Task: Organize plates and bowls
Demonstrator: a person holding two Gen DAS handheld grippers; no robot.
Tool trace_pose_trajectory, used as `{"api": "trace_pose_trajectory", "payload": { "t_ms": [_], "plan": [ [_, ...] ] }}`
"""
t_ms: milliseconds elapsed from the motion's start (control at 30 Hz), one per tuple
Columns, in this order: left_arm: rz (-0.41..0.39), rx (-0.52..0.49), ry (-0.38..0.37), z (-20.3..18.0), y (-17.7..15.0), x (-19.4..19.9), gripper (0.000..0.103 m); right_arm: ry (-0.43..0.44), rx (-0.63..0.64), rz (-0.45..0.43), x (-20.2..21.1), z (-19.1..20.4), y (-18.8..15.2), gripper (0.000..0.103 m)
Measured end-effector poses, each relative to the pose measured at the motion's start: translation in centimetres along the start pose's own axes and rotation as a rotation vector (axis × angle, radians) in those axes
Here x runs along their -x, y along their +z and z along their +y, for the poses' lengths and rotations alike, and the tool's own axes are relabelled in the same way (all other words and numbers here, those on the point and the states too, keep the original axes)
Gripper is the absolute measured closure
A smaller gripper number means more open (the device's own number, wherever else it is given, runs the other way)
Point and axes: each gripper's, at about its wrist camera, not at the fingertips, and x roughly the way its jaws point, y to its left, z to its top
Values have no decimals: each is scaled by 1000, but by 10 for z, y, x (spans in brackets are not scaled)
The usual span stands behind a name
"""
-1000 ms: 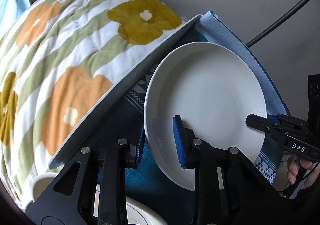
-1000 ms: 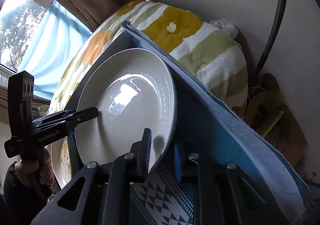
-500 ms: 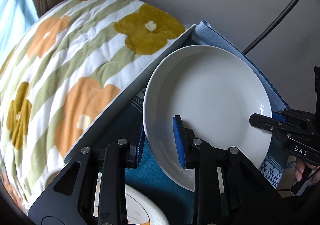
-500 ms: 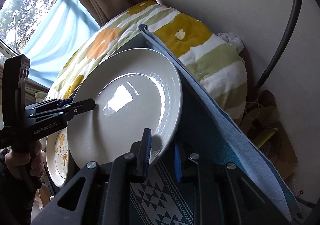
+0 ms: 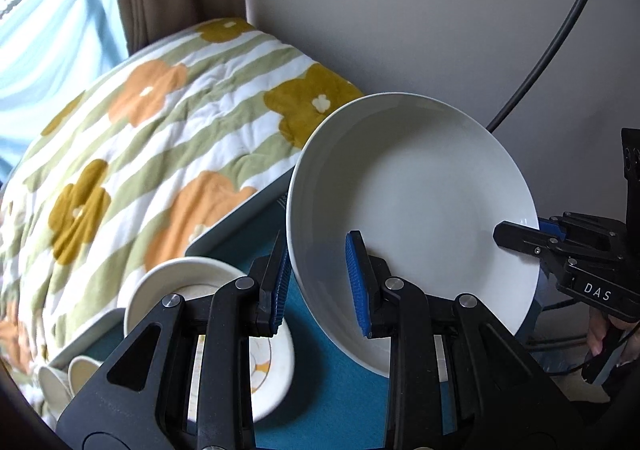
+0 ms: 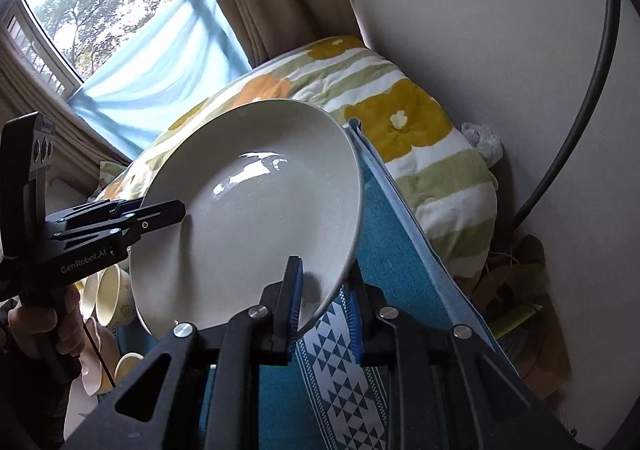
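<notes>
A large white plate [image 5: 416, 206] is held up in the air, tilted, above the teal cloth [image 5: 328, 374]. My left gripper [image 5: 320, 286] is shut on its near rim. My right gripper [image 6: 324, 302] is shut on the opposite rim; the plate [image 6: 256, 218] fills the middle of the right wrist view. The right gripper shows at the right of the left wrist view [image 5: 520, 238], and the left gripper shows at the left of the right wrist view [image 6: 168, 210]. A cream plate with a yellow print [image 5: 268, 362] and small cream bowls [image 5: 68, 378] lie below.
A floral striped quilt [image 5: 160, 154] lies beyond the table's grey edge [image 5: 236, 222]. A wall [image 5: 400, 10] with a black cable [image 5: 560, 26] is behind. Cream bowls [image 6: 116, 294] sit low left in the right wrist view. A patterned runner [image 6: 344, 370] covers the cloth.
Both grippers have raised the white plate off the cloth and it now stands higher against the wall. The cream dishes below have come into view.
</notes>
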Motion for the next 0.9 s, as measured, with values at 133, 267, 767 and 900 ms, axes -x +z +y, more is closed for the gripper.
{"api": "trace_pose_trajectory", "payload": {
  "t_ms": [133,267,767,900],
  "plan": [
    [-32,47,54,-16,-24,44,79,35,93,-1,31,14,-7,84],
    [-60,103,104,-30,-59,83,79,68,196,-5,60,30,-21,84],
    [-21,420,231,-22,-231,159,79,231,420,143,63,95,-115,84],
    [23,474,256,-3,-267,156,79,260,444,196,40,110,-139,84]
  ]
}}
